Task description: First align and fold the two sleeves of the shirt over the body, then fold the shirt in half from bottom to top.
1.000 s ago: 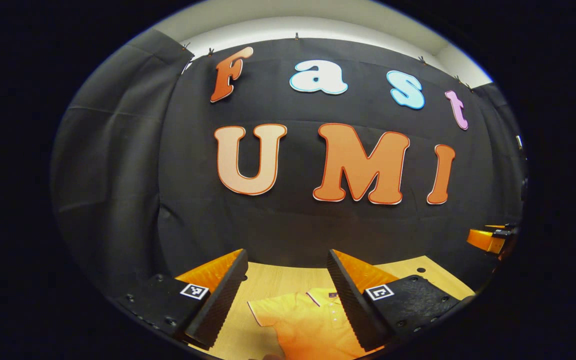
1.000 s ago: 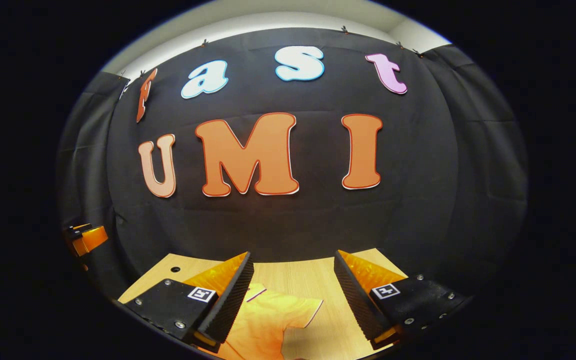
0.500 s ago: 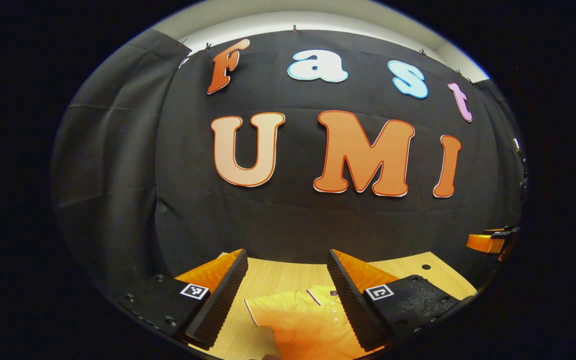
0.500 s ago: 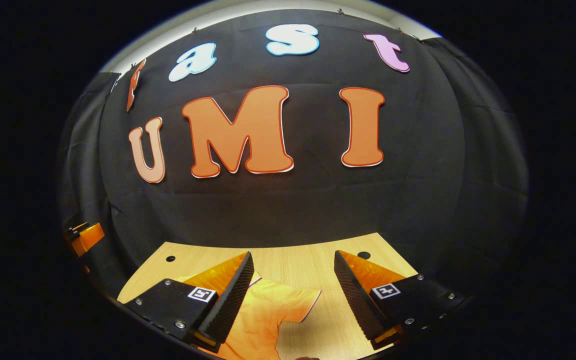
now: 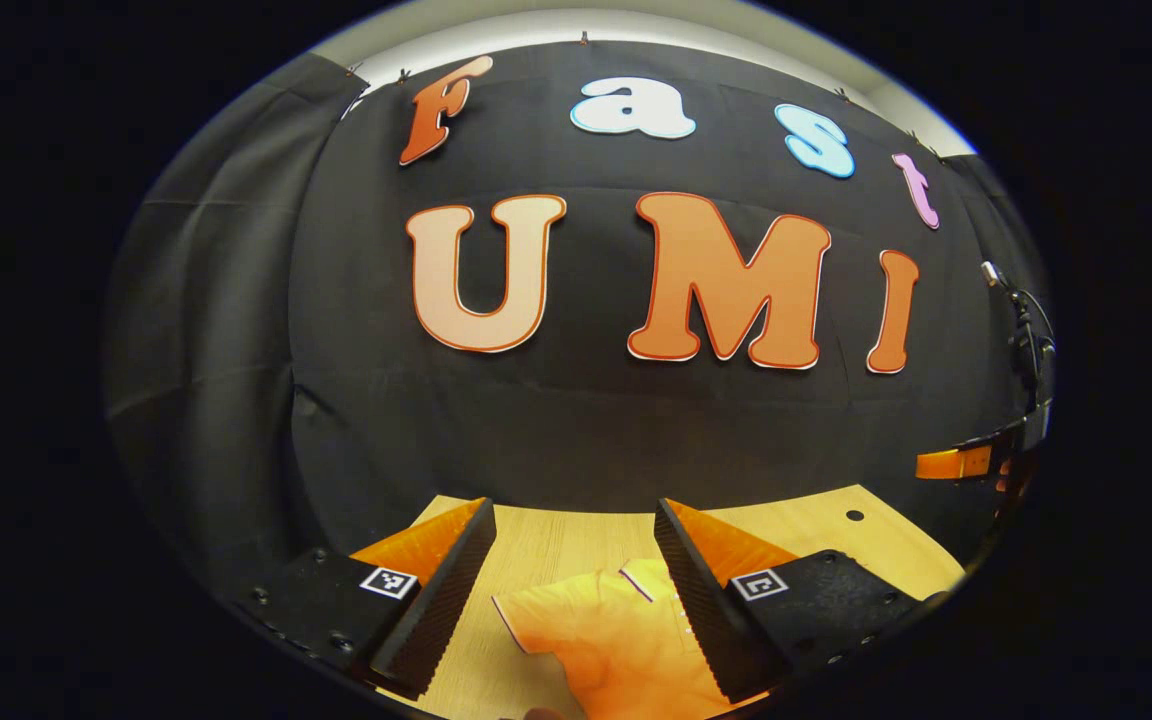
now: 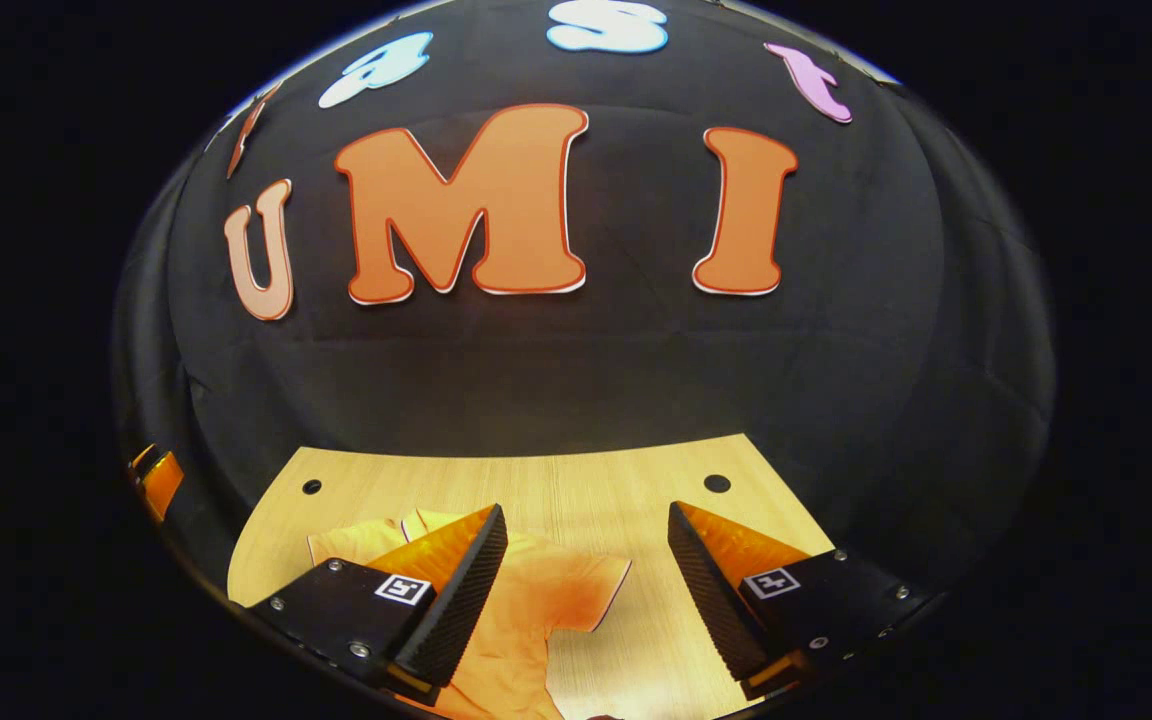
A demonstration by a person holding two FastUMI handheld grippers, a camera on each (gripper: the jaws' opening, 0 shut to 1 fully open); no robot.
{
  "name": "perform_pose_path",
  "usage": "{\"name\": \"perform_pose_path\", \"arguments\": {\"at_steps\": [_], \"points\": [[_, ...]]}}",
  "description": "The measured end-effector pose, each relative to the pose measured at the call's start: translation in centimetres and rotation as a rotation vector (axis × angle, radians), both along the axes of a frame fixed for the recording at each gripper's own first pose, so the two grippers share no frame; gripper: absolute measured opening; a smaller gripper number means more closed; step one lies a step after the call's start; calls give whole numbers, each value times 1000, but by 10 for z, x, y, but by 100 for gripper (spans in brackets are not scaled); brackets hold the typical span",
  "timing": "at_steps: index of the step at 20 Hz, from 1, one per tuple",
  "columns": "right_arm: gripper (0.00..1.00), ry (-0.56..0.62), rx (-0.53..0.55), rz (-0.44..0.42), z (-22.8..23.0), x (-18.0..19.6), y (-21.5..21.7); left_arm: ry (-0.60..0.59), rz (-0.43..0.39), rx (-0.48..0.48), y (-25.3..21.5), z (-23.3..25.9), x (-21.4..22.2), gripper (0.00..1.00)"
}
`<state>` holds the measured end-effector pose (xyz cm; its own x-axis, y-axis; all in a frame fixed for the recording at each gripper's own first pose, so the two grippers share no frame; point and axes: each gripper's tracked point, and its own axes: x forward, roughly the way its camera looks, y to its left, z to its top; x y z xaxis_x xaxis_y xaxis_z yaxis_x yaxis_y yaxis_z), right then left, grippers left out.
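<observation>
Table (image 6: 576, 480) more exposed than 0.5 s ago, shirt (image 6: 546, 590) likewise.

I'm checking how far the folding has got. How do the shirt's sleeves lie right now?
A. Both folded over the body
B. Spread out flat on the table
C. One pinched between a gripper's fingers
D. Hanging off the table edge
B: the shirt lies on the wooden table with its sleeves stretched outward, and both the left gripper and right gripper are open above it.

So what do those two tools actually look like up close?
Each tool, left tool and right tool, has two wedge-shaped fingers with ridged inner faces. Each finger sits on a dark bolted plate that bears a small black-and-white square marker. The far-off tool at the left gripper view's edge trails a cable.
</observation>
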<state>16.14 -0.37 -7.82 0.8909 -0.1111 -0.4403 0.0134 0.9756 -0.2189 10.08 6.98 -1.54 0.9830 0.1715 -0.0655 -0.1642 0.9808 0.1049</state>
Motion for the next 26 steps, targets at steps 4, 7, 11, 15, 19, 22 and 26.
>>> {"name": "perform_pose_path", "arguments": {"at_steps": [4, 7, 11, 15, 19, 22, 26], "points": [[98, 140, 29, -89, -37, 20, -12, 14, 17, 8, 18, -4, -2, 98], [98, 239, -7, -158, -70, 33, -34, 24, 31, 12, 32, -9, -1, 98], [99, 376, 45, -220, -121, 44, -45, 60, 52, 23, 46, -24, 2, 98], [99, 465, 26, -256, -162, 51, -57, 106, 77, 13, 58, -44, 11, 98], [99, 546, 18, -299, -199, 57, -73, 133, 84, 6, 61, -57, 19, 98], [99, 601, -4, -318, -227, 59, -83, 155, 81, 8, 60, -62, 25, 98], [99, 680, 15, -336, -257, 57, -86, 175, 73, -6, 57, -70, 33, 98]]}}
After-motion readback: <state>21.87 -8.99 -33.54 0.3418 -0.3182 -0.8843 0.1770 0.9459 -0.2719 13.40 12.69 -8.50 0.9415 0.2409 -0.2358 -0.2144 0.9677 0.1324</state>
